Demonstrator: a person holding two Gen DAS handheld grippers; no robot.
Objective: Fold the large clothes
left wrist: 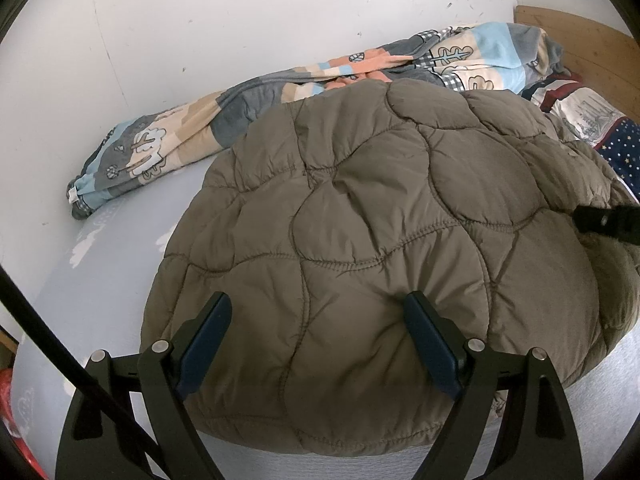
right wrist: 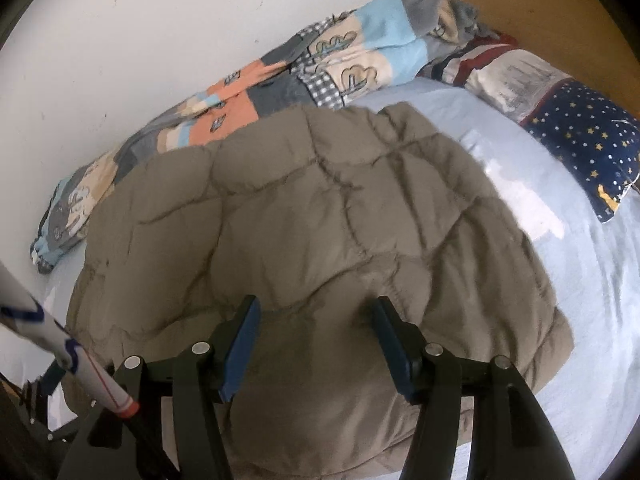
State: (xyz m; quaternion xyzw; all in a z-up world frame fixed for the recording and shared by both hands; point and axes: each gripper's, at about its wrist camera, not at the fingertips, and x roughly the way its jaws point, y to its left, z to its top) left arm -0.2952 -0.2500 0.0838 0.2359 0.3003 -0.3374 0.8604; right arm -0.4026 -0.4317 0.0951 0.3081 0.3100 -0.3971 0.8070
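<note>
Hovering over quilted jacket (left wrist: 360, 216) | left gripper (left wrist: 318, 308) wide | right gripper (right wrist: 316, 310) wide

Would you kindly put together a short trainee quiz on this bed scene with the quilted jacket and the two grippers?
1. True or false: the left gripper is shut on the brown quilted puffer jacket.
2. What lies between the jacket and the white wall?
A. a patchwork blanket with tree drawings
B. a cardboard box
C. a stack of books
3. Fill in: the navy pillow near the wooden headboard is printed with small ____.

Key
1. False: its jaws stand wide apart over the jacket, as do those of the right gripper.
2. A, the patchwork blanket, bunched along the wall.
3. Stars.
</note>
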